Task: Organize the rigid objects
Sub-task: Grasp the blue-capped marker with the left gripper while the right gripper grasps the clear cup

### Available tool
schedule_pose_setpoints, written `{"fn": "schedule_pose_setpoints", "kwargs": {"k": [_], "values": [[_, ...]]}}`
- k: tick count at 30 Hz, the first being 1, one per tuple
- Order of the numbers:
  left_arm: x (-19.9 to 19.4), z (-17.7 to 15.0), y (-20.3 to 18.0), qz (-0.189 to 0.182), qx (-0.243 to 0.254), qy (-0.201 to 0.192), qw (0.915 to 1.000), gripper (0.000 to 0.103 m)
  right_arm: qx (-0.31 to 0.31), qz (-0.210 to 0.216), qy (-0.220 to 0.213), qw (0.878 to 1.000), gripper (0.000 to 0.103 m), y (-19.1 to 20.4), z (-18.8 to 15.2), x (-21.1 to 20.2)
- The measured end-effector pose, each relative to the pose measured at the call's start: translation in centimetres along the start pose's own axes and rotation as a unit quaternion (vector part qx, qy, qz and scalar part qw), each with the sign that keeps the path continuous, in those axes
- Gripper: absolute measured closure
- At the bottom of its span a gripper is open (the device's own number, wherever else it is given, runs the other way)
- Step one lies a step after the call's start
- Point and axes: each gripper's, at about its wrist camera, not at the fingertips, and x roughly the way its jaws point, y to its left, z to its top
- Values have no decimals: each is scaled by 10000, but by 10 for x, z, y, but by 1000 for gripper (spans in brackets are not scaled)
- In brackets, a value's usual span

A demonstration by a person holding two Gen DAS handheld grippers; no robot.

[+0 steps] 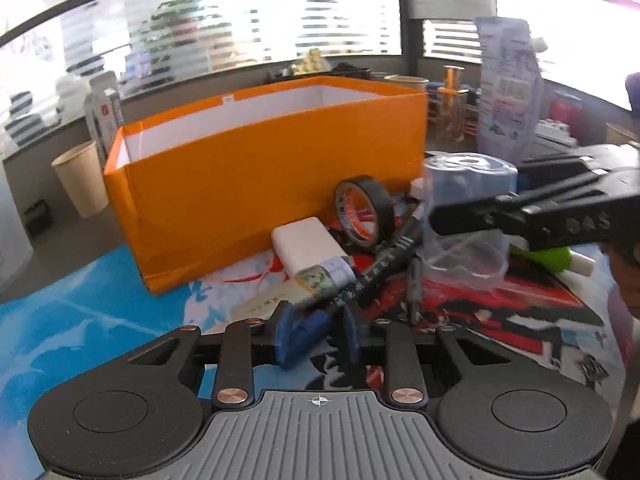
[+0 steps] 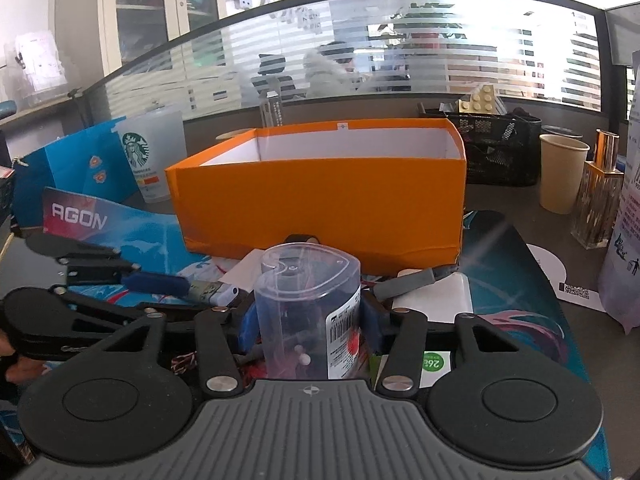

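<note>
Left wrist view: left gripper (image 1: 316, 330) looks clamped on a blue-ended tube (image 1: 308, 284), though blur hides the contact. Orange box (image 1: 264, 168) ahead-left.

Right wrist view: right gripper (image 2: 310, 320) pinches the clear plastic jar (image 2: 308, 312); lift straight, clear the box (image 2: 320, 196) wall ahead.

Desk (image 2: 520, 208) (grey) carries orange box (image 2: 320, 196), mat (image 1: 80, 300).

- orange box (image 1: 256, 184): 1
- black tape roll (image 1: 362, 212): 1
- white power bank (image 1: 308, 246): 1
- clear plastic container (image 2: 310, 312): 1
- paper cups: 2 (image 2: 562, 172) (image 1: 82, 176)
- Starbucks cup (image 2: 154, 152): 1
- black mesh basket (image 2: 500, 148): 1
</note>
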Motion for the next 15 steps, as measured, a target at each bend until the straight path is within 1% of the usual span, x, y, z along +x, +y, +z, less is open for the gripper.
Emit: {"fn": "schedule_pose_setpoints", "kwargs": {"k": [2, 3, 4, 7, 8, 9, 11, 15], "values": [[-1, -2, -1, -12, 176, 15, 9998, 74, -16, 12, 29, 10000, 56, 0, 1, 1], [3, 0, -2, -6, 262, 48, 9996, 74, -8, 40, 42, 10000, 56, 0, 2, 1], [8, 1, -3, -111, 391, 128, 9991, 74, 5, 68, 53, 10000, 56, -1, 1, 2], [15, 3, -7, -443, 703, 33, 9965, 77, -52, 114, 80, 9999, 56, 0, 4, 3], [17, 5, -8, -523, 723, 42, 9960, 79, -55, 124, 89, 9999, 56, 1, 4, 4], [19, 7, -8, -615, 720, 45, 9955, 79, -57, 125, 89, 9999, 56, 1, 5, 5], [23, 8, -8, -761, 607, 24, 9952, 84, -66, 104, 76, 9999, 56, 1, 4, 6], [18, 9, -14, -889, 429, 86, 9951, 88, 125, 68, 13, 9999, 56, -2, 5, 2]]}}
